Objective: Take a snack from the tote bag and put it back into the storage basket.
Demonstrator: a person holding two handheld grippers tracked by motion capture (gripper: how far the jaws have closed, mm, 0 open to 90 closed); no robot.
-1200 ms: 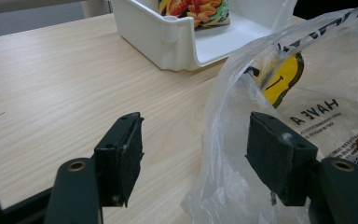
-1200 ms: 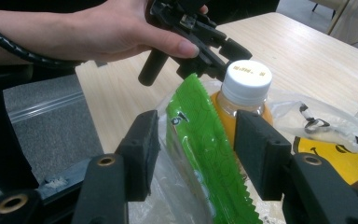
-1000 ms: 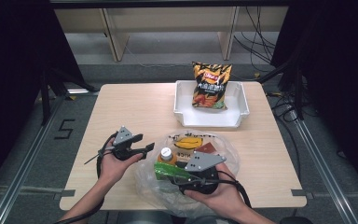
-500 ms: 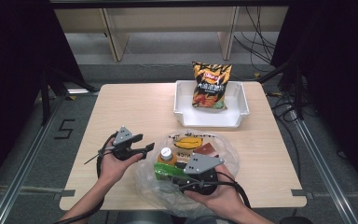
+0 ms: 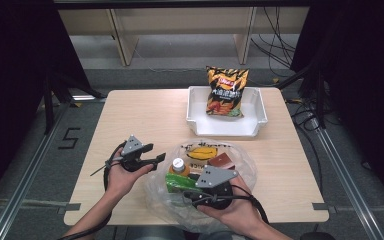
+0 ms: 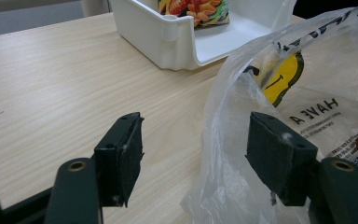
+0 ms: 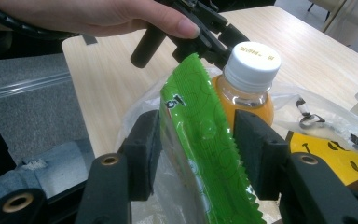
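Observation:
A clear plastic bag (image 5: 232,161) lies open at the table's front with an orange juice bottle (image 5: 179,166), a green packet (image 5: 176,183) and a brown item (image 5: 223,161) in it. My right gripper (image 5: 184,187) reaches into the bag from the front. In the right gripper view its jaws (image 7: 198,135) stand on both sides of the green packet (image 7: 200,154) and touch it; they have just been opening slightly with the packet between them. The bottle (image 7: 251,79) stands just behind. My left gripper (image 5: 156,155) is open at the bag's left edge (image 6: 223,140), which hangs between its jaws (image 6: 196,135) untouched.
A white tray (image 5: 225,129) at the back right holds an upright chips bag (image 5: 226,92). Bare wooden table (image 5: 145,115) stretches left of the tray. The left hand (image 7: 121,16) and its gripper show beyond the bottle in the right gripper view.

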